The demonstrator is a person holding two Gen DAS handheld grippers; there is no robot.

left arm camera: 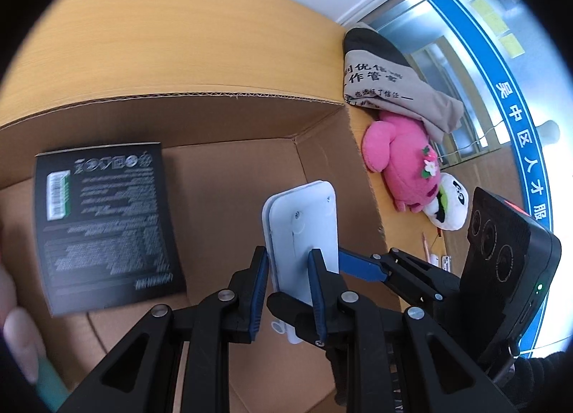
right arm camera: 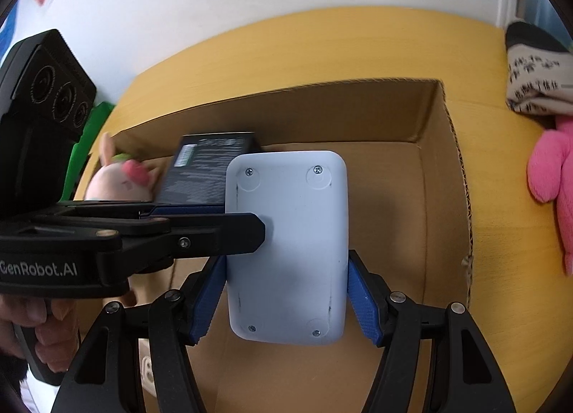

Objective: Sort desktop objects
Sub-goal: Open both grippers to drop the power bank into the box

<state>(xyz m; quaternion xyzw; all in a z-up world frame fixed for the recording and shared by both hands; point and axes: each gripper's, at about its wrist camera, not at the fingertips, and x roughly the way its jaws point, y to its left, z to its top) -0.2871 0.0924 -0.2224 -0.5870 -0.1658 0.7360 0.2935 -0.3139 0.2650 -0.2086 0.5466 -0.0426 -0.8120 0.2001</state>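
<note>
While over box [right arm camera: 440,176] | left gripper [left arm camera: 286,284] clamps white device [right arm camera: 290,244] | right gripper [right arm camera: 286,298] astride

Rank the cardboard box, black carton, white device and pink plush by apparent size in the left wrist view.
1. cardboard box
2. black carton
3. white device and pink plush look alike; the device, clamped by both grippers, sits nearer the camera, so their order is unsure.

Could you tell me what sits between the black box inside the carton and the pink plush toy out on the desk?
In the left wrist view, the white plastic device, clamped by the left gripper, and the cardboard carton's side wall lie between the black box and the pink plush toy.
</note>
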